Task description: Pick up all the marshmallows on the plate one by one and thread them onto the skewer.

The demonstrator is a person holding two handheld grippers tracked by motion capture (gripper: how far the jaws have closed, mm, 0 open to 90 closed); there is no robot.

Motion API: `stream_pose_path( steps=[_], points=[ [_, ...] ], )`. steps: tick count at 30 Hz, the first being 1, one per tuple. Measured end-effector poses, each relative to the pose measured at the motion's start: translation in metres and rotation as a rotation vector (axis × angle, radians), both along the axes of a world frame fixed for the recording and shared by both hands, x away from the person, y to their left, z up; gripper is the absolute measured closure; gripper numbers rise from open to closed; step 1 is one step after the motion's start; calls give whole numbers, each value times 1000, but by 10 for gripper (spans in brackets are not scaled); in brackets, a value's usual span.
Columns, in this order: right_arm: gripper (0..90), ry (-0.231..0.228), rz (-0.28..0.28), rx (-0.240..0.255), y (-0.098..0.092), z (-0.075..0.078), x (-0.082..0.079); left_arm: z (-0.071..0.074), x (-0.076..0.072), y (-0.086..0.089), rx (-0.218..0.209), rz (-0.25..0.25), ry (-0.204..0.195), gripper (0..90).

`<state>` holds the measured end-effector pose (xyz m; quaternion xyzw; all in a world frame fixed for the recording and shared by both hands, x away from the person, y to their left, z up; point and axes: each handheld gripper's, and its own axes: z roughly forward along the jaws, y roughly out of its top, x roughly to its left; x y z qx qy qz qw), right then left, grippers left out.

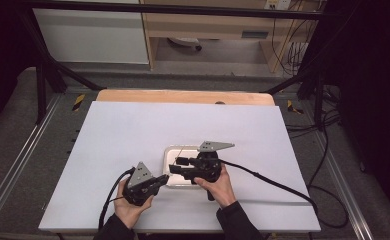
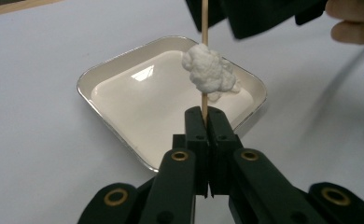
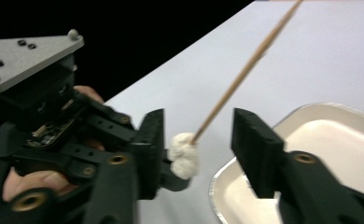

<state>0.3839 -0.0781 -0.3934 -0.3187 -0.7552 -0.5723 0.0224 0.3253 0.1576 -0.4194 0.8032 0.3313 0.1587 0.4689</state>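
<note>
My left gripper (image 2: 207, 114) is shut on the lower end of a thin wooden skewer (image 2: 203, 18). A lumpy white piece (image 2: 210, 72) is stuck on the skewer just above the jaws, over the near edge of a shallow white tray (image 2: 84, 81). In the right gripper view, my right gripper (image 3: 199, 116) is open, one jaw on each side of the skewer (image 3: 245, 70) above the white piece (image 3: 184, 156). The left gripper (image 3: 171, 175) holds the stick from below there. From above, the left gripper (image 1: 164, 178) and right gripper (image 1: 177, 165) meet at the tray (image 1: 169, 151).
A white sheet (image 1: 133, 130) covers the table, with a wooden edge (image 1: 183, 96) at the far side. Black cables (image 1: 273, 182) trail from both grippers toward the table's near corners. Metal frame bars and floor surround the table.
</note>
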Motion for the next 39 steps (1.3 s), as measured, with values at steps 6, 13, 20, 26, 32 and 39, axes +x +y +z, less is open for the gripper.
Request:
stream_pose_path(
  steps=[6, 13, 20, 26, 32, 39],
  points=[
    [237, -66, -67, -94, -16, 4, 3, -1, 0, 10, -6, 11, 23, 889],
    [84, -61, -105, -234, -34, -7, 11, -2, 2, 16, -6, 10, 45, 888],
    [99, -70, -85, -375, -31, -28, 18, -4, 2, 19, -3, 6, 55, 887],
    [261, -62, -53, -440, -26, -45, 23, -5, 2, 20, -1, 5, 60, 887],
    [446, -54, -34, -446, -25, -51, 25, -6, 2, 20, 1, 6, 64, 887],
    [555, -66, -24, -454, -24, -55, 23, -6, 2, 20, 1, 8, 69, 887]
  ],
)
